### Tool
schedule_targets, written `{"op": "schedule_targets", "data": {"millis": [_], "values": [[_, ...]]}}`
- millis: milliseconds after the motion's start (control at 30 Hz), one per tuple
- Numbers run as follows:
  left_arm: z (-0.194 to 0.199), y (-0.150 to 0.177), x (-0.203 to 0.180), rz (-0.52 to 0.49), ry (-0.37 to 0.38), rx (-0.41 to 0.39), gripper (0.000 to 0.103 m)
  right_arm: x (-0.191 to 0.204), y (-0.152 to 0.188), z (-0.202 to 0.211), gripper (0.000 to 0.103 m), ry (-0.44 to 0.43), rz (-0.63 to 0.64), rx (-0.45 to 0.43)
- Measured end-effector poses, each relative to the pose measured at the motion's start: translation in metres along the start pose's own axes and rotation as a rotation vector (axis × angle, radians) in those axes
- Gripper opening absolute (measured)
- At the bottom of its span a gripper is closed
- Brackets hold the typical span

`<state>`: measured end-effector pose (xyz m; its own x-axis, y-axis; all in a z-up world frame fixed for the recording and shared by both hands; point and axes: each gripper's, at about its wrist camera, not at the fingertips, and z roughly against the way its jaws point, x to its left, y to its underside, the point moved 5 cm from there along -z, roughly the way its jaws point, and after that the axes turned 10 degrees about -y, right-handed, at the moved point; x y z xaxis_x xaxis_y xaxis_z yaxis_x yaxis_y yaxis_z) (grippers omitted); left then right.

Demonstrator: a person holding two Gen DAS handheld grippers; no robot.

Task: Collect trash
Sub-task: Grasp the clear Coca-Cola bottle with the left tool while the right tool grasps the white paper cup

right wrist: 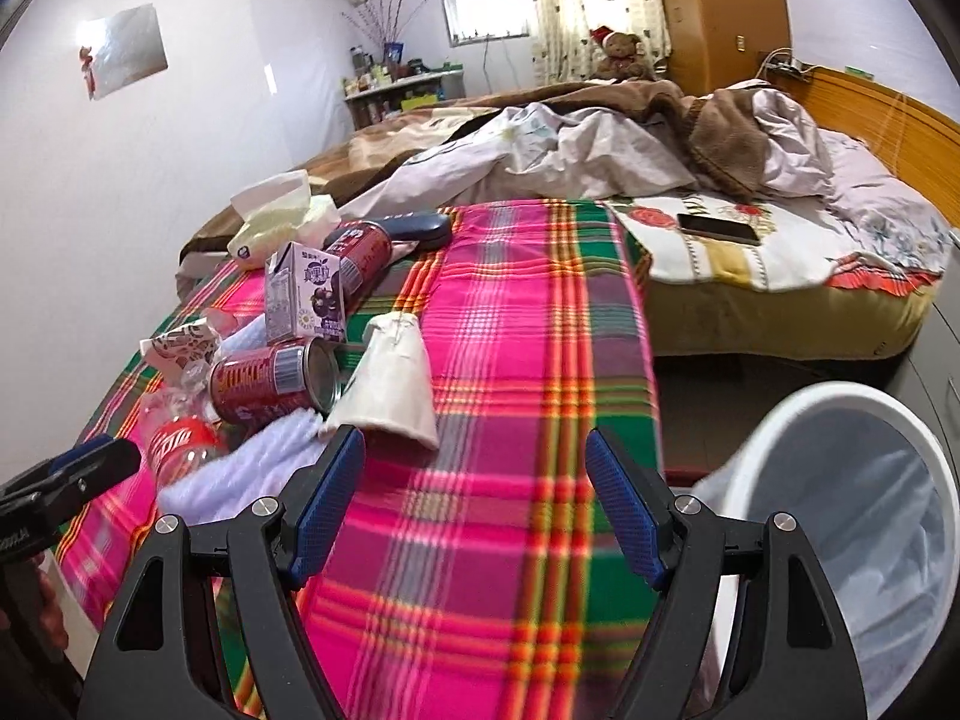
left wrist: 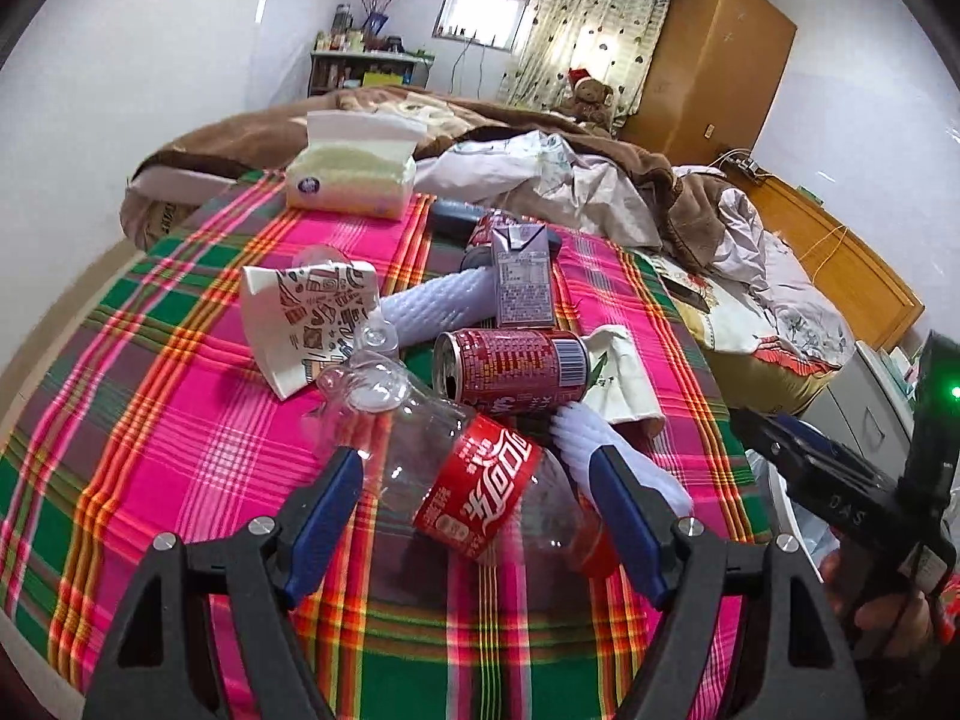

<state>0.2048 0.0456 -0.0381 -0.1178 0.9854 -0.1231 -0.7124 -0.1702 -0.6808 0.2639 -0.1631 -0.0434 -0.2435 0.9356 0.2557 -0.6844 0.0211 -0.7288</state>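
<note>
A pile of trash lies on the plaid cloth (left wrist: 180,408). My left gripper (left wrist: 480,468) is open, its jaws on either side of an empty clear Coca-Cola bottle (left wrist: 480,486) lying on its side. Behind it lie a red can (left wrist: 510,369), a purple drink carton (left wrist: 522,282), a printed paper cup (left wrist: 306,318), white foam sleeves (left wrist: 438,306) and a second red can (left wrist: 483,228). My right gripper (right wrist: 474,468) is open and empty above bare cloth (right wrist: 480,540). The white trash bin (right wrist: 840,516) with a clear liner stands at the right.
A tissue pack (left wrist: 354,174) and a dark case (left wrist: 456,216) sit at the cloth's far end. A white cloth bag (right wrist: 390,378) lies by the can. An unmade bed (right wrist: 660,138) with a phone (right wrist: 720,228) lies behind. A wooden wardrobe (left wrist: 714,60) stands at the back.
</note>
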Motion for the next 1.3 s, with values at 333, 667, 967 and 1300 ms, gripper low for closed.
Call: {"op": "schedule_targets", "data": {"millis": [333,667,967,1300], "values": [[-0.03,-0.009,-0.011,0.012,-0.023,0.06,0.08,0.011,-0.018,-0.043,0.077,-0.043,0.033,0.068],[-0.047,-0.003,-0.017,-0.014,-0.027,0.107,0.081,0.017,-0.013,-0.071,0.066,-0.085,0.049,0.163],[-0.054,0.006,-0.014,-0.071,-0.067,0.154,0.081,0.014,-0.011,-0.071,0.033,-0.098,0.037,0.171],[-0.055,0.008,0.01,-0.05,-0.106,0.143,0.071,0.005,-0.008,-0.057,0.025,-0.073,0.02,0.14]]}}
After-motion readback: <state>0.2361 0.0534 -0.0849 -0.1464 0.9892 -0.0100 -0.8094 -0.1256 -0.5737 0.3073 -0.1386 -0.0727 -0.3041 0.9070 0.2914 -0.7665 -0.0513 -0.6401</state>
